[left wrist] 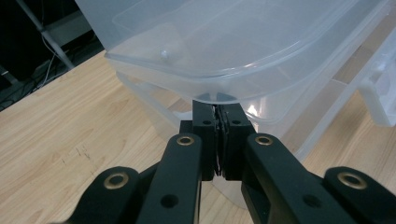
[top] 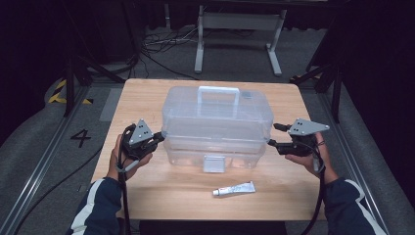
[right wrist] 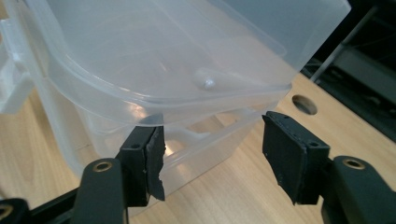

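A clear plastic storage box (top: 215,128) with a white handle sits at the centre of the wooden table (top: 147,188). At its nine o'clock side, the left claw (top: 159,135) is pressed together on the box's lid rim (left wrist: 217,97); whether the thin edge lies between the pads is hard to make out in the left gripper view, where the jaws meet just under it. At three o'clock, the right claw (top: 272,135) stands spread, its jaws flanking the box's corner without pinching it. A small white tube (top: 234,189) lies at six o'clock, near the box's front latch (top: 214,163). The box's contents are blurred by the cloudy plastic.
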Tool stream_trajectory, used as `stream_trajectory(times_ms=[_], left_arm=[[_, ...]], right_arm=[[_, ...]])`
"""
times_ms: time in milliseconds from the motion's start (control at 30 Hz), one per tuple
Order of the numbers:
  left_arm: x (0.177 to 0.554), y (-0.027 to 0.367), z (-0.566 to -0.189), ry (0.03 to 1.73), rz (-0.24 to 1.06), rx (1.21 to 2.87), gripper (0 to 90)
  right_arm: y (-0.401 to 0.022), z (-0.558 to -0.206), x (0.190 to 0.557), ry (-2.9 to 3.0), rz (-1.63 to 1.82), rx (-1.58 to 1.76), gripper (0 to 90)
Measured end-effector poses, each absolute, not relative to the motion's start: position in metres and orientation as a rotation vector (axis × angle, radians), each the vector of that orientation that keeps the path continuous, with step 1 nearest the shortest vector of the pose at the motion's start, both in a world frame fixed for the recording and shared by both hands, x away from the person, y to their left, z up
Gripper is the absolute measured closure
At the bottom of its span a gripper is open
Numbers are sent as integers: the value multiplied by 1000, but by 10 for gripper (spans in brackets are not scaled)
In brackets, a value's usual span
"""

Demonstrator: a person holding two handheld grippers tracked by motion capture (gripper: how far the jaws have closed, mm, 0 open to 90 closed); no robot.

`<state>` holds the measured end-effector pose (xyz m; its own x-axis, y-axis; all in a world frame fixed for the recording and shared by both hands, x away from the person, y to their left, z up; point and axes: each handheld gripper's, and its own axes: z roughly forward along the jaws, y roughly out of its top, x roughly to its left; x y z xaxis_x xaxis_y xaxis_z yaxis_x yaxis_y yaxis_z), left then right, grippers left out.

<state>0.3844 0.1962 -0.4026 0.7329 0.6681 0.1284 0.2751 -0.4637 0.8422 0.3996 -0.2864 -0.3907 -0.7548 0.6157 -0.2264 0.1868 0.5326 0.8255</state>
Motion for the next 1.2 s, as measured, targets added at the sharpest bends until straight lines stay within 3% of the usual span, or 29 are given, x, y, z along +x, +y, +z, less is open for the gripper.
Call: stream_trajectory(times_ms=[200, 667, 833, 1200], left_arm=[[384, 197, -402, 715, 582, 2056, 814], [377, 198, -412, 744, 575, 2085, 544], [369, 197, -410, 694, 562, 2086, 500], [358, 182, -416, 622, 523, 2129, 480]], right_arm=[[-287, -392, 398, 2215, 1161, 639, 416], [-282, -388, 393, 2062, 1216, 570, 571], [-278, -385, 393, 1995, 1247, 551, 640], [-270, -382, 396, 1856, 1276, 586, 684]])
